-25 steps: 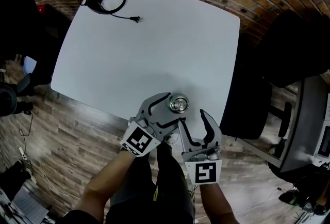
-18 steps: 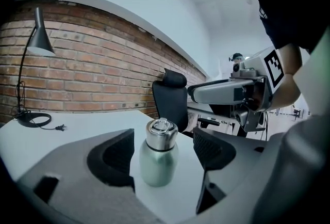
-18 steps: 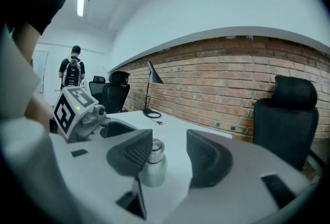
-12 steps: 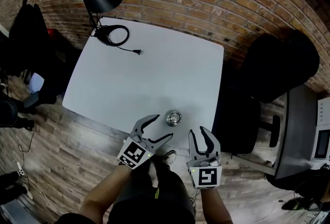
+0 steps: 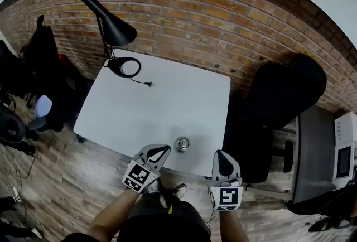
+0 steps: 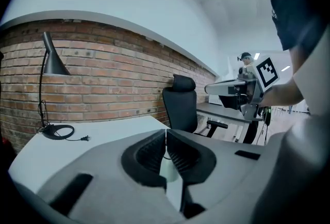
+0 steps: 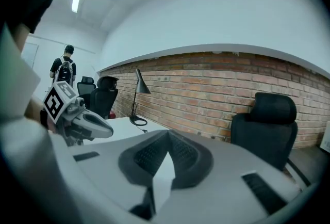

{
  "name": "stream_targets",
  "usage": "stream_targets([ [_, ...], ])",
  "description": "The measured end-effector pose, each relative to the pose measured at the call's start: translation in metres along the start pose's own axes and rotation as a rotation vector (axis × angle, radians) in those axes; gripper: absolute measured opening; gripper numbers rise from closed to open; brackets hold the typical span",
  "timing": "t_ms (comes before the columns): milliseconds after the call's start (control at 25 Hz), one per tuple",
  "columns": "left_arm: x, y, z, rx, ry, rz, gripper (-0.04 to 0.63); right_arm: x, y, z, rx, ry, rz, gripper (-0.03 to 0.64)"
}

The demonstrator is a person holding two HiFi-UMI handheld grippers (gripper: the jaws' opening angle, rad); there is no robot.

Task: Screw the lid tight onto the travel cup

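The worktop (image 5: pixel 167 96) carries one travel cup (image 5: pixel 182 144) and one lamp (image 5: pixel 109 23). Two grippers: left gripper (image 5: pixel 165 149), right gripper (image 5: pixel 221 153). One black chair (image 5: pixel 284 90) stands beside its right edge.

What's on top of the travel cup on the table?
A round silvery lid caps the travel cup, nothing else on it. From above the lid hides the cup's mouth and threads, so its tightness cannot be seen.

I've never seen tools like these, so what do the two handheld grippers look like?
Both the left gripper and right gripper are pale grey plastic with curved jaws lined by black ribbed pads. Each carries a cube with black-and-white square markers. The forearms are bare.
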State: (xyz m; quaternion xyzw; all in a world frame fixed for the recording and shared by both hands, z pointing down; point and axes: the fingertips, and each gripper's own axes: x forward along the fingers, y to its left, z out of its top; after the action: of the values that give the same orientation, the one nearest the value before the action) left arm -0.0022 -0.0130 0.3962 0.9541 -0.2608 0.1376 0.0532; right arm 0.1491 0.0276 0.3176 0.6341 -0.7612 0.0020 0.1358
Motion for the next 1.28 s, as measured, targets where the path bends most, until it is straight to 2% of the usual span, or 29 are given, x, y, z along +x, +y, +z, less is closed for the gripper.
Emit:
stream_targets([
  [120, -0.005, 0.005, 0.020, -0.002, -0.013, 0.009, 0.023, -0.008, -0.009, 0.009, -0.009, -0.015, -0.017, 0.012],
  [240, -0.013, 0.011, 0.048, 0.032, -0.048, 0.042, 0.023, -0.017, -0.022, 0.019, 0.005, -0.034, -0.039, 0.012],
  [360, -0.026, 0.019, 0.074, 0.059, -0.093, 0.077, 0.023, -0.026, -0.033, 0.026, 0.025, -0.053, -0.062, 0.012],
  [560, -0.052, 0.035, 0.108, 0.028, -0.181, 0.142, 0.023, -0.034, -0.052, 0.036, 0.041, -0.068, -0.095, 0.012],
  [760, -0.083, 0.043, 0.141, 0.077, -0.252, 0.202, 0.023, -0.045, -0.072, 0.045, 0.078, -0.095, -0.134, 0.012],
  [1000, -0.112, 0.047, 0.162, 0.112, -0.298, 0.271, 0.023, -0.064, -0.099, 0.044, 0.098, -0.090, -0.181, 0.012],
  [1160, -0.131, 0.040, 0.161, 0.132, -0.325, 0.289, 0.023, -0.079, -0.118, 0.037, 0.125, -0.080, -0.223, 0.012],
  [1280, -0.141, 0.037, 0.166, 0.086, -0.352, 0.304, 0.022, -0.080, -0.125, 0.041, 0.137, -0.086, -0.229, 0.012],
])
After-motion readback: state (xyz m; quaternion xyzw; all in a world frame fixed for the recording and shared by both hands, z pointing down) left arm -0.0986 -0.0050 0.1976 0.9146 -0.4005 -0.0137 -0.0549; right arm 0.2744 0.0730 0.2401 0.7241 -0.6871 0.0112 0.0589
